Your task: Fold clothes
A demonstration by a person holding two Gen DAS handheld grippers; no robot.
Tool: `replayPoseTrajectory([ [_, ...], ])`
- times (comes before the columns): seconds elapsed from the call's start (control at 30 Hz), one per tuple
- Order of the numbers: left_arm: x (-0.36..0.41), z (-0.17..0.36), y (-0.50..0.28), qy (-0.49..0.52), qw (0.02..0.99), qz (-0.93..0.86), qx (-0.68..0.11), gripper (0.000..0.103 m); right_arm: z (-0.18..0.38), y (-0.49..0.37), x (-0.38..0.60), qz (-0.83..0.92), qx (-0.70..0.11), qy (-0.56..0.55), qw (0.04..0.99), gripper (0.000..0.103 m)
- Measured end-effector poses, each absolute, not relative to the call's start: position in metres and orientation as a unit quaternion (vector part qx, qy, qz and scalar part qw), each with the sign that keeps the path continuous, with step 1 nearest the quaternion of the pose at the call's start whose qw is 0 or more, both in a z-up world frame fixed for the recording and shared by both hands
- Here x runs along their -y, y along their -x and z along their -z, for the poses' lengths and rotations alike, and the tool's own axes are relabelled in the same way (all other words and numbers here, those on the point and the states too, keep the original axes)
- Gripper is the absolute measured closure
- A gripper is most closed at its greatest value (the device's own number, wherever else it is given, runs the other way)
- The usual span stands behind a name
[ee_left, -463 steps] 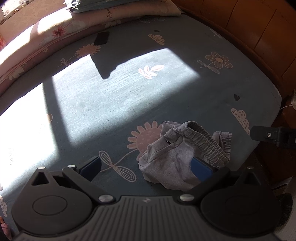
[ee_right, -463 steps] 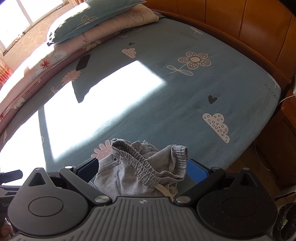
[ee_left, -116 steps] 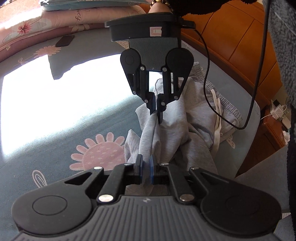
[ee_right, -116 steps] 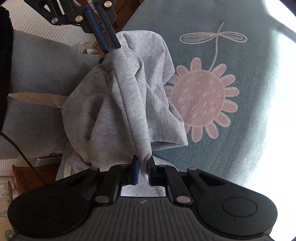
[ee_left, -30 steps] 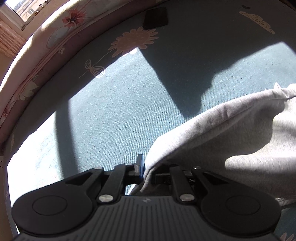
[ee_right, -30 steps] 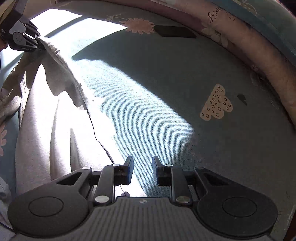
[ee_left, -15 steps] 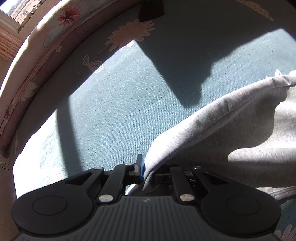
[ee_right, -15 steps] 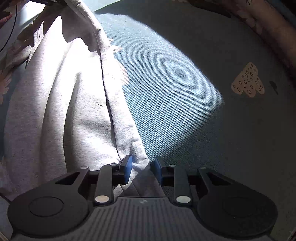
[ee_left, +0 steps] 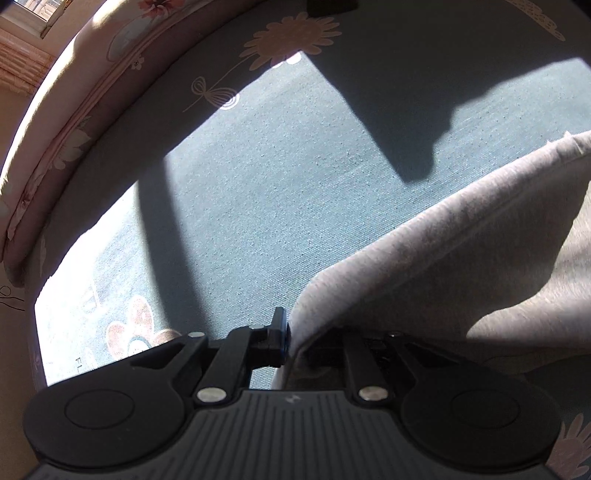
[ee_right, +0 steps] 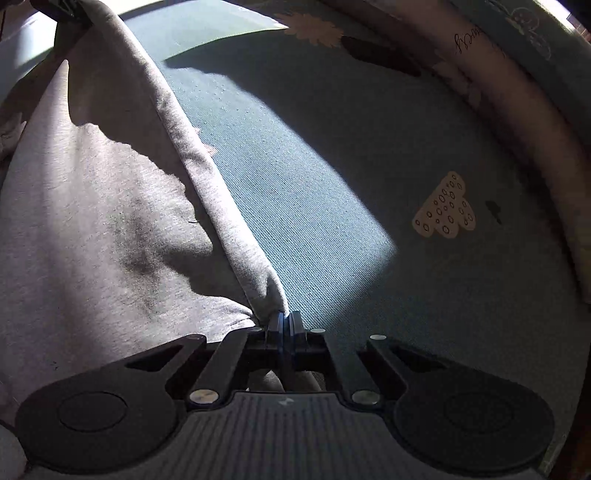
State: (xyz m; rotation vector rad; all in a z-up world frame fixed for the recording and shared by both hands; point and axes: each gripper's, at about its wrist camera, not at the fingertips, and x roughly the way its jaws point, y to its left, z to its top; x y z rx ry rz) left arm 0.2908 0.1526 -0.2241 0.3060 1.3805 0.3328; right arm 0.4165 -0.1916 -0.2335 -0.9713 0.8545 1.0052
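Garment (ee_right: 92,221), grey, soft and limp, is stretched over the bed (ee_right: 332,184) between both claws. One corner is clamped in the right claw (ee_right: 284,325), the opposite corner in the left claw (ee_left: 291,332). Hemmed corners are judged the best holds.

Sunlit bed under a teal flowered sheet

Hard sunlight falls across the sheet (ee_left: 280,192) between dark shadows; a pink floral bolster (ee_left: 74,122) curves from nine to twelve o'clock, and a window (ee_left: 33,9) shows at eleven.
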Motion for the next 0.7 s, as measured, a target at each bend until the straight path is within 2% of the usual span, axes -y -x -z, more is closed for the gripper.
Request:
replayPoseTrajectory([
  [0.17,-0.145,0.251,-0.311,-0.157,0.739,-0.148,-0.638,0.091,0.244,-0.439,0.185,-0.405,-0.393,0.416,0.713,0.103],
  [0.3,-0.141,0.258,-0.309,-0.169,0.739,-0.148,-0.635,0.085,0.234,-0.442,0.194,-0.396,-0.403,0.384,0.730,0.102],
  [0.43,-0.146,0.250,-0.301,-0.157,0.748,-0.145,-0.629,0.074,0.224,-0.440,0.210,-0.386,-0.419,0.356,0.741,0.099],
  [0.7,-0.147,0.221,-0.293,-0.138,0.768,-0.148,-0.608,0.073,0.213,-0.423,0.224,-0.378,-0.434,0.315,0.755,0.095],
])
